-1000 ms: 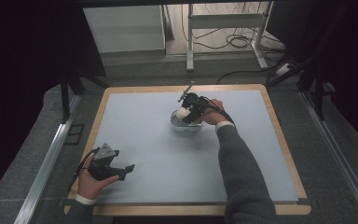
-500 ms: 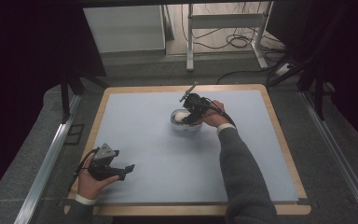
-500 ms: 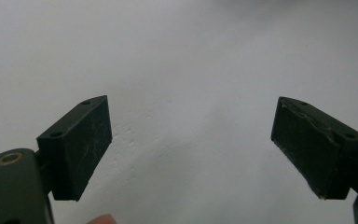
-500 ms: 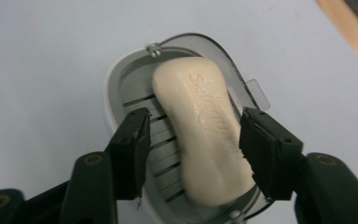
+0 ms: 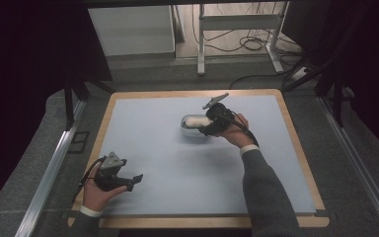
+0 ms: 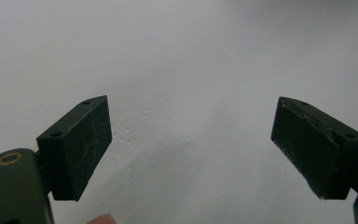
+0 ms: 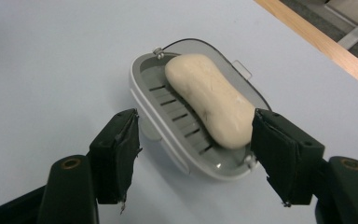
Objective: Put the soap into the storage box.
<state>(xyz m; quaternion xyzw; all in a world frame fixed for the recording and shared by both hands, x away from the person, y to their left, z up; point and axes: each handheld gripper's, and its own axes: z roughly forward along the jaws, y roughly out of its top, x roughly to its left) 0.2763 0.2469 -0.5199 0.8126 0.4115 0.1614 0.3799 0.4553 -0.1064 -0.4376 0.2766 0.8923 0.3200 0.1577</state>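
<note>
A cream bar of soap (image 7: 209, 99) lies in a grey slotted soap dish (image 7: 168, 135) on the pale blue table top (image 5: 158, 148). In the high view the soap (image 5: 194, 121) and dish (image 5: 191, 132) sit at the middle of the table's far half. My right gripper (image 7: 193, 122) is open, its jaws standing on either side of the dish's near end, apart from the soap. In the high view this right gripper (image 5: 207, 126) is at the dish's right side. My left gripper (image 5: 134, 180) rests at the front left, open over bare table, with nothing between its jaws (image 6: 191, 116).
The table has a wooden border (image 5: 296, 128), and its back right edge (image 7: 317, 42) runs close behind the dish. Beyond the table stand a white cabinet (image 5: 131, 29) and a metal frame (image 5: 237, 19) with cables on the floor.
My right gripper has drawn back a little to the right from the dish, and the soap now shows in it. The left hand has not moved.
</note>
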